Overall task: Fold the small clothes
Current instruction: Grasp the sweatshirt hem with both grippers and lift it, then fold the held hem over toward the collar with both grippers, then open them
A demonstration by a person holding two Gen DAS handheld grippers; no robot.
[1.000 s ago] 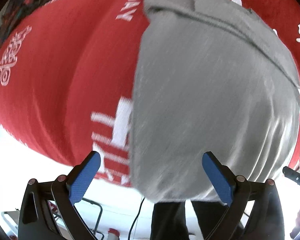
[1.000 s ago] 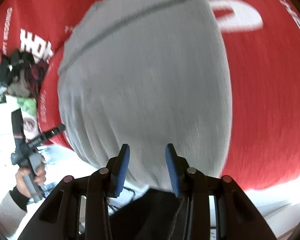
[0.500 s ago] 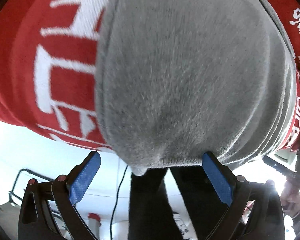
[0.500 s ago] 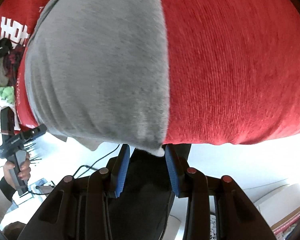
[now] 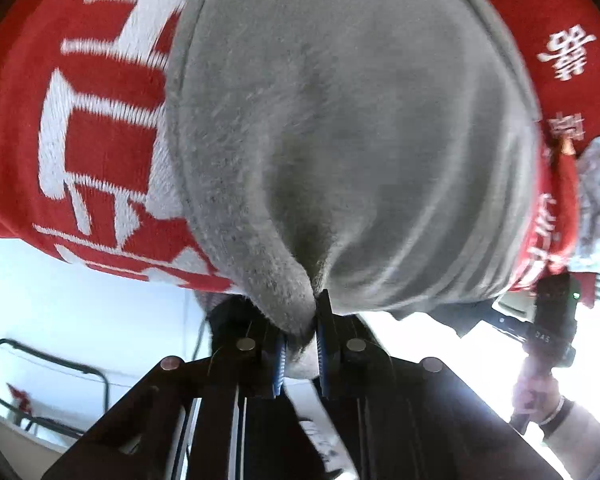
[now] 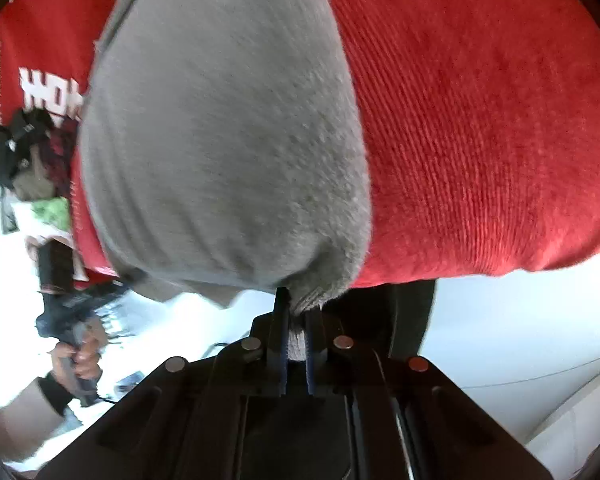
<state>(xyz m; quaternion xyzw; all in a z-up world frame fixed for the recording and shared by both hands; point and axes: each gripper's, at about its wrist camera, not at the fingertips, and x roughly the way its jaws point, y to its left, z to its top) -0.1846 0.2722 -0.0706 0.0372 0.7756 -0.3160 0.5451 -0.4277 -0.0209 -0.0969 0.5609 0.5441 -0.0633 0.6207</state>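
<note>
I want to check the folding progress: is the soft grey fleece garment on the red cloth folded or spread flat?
Cannot tell: the grey fleece garment lies on the red printed cloth, its near edge puckered between both grippers' closing jaws; its far part is cut off.

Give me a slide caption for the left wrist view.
Left gripper closing on the grey garment's near edge, over the red cloth.

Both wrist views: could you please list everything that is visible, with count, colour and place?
grey garment: one, grey, spread on the red cloth, its near edge pinched at two spots
red cloth: one, red with white lettering, under the garment
pile of clothes: one, dark and mixed colours, far left in the right wrist view
left gripper: one, black with blue pads, jaws closing on the garment's near edge
right gripper: one, black with blue pads, jaws closing on the garment's near corner
person's hands: two, one on each gripper handle
</note>
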